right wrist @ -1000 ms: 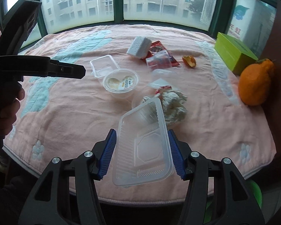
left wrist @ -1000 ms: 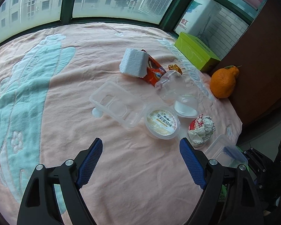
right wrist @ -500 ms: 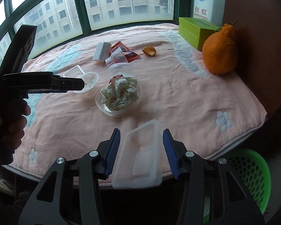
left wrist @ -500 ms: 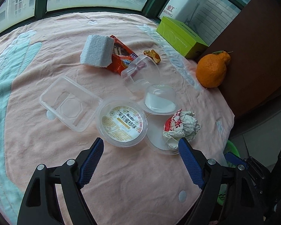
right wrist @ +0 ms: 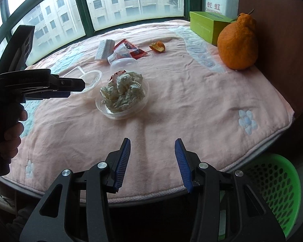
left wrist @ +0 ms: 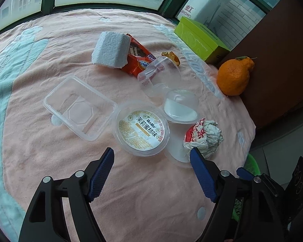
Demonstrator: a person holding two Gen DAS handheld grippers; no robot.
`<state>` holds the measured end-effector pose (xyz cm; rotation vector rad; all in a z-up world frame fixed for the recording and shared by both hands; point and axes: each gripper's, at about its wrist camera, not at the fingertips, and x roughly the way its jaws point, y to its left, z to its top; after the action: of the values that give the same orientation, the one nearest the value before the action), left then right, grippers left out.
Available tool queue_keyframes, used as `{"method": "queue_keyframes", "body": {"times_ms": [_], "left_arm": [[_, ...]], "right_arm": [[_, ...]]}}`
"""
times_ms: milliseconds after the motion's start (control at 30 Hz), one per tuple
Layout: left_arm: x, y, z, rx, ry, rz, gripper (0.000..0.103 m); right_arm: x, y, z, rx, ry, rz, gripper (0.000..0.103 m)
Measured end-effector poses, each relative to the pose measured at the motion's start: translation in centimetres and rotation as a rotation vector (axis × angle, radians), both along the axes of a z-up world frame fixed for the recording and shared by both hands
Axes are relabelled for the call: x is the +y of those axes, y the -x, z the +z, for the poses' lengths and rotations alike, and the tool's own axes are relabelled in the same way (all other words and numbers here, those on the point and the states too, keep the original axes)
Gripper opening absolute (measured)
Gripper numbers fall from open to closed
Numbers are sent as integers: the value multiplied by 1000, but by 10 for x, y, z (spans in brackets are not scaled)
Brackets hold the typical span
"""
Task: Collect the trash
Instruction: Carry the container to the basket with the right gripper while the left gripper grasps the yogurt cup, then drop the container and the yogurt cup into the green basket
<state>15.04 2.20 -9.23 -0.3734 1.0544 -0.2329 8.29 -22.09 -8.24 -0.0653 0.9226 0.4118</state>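
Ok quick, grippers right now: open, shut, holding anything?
Left gripper: open, empty, above the round labelled plastic tub.
Right gripper: open, empty, near the table edge by the green mesh basket.

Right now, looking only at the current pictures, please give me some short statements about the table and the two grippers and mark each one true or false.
1. The right gripper holds a clear tray. False: its jaws are open with nothing between them.
2. The crumpled paper lies in a shallow clear dish. True.
3. The left gripper is shut on the labelled round cup. False: it is open and the cup sits on the cloth ahead of the fingertips, untouched.
4. A green basket stands below the table edge. True.
5. The foam block lies inside the rectangular clear tray. False: it rests apart from the tray, against the red wrapper.
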Motion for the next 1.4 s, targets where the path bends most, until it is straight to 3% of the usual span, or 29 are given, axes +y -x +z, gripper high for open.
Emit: {"method": "queue_keyframes", "body": {"times_ms": [633,1033,1133,1400], "left_arm": [[-5,-5,-4,-17,-58,-15,74],[-15,-35,-16,-5,-173,-22,74],[-17,-35,-16,-9,-180,-34,63],[-17,-11,0,-44,-168,-24,63]], "right_arm": [[-13,11,0,-4,-39,-27,57],[-19,17,2,-12,-58,-41,63],[-22,21,4,-20,-55,-50,63],[-39,28,12,-38,-67,-104,63]]}}
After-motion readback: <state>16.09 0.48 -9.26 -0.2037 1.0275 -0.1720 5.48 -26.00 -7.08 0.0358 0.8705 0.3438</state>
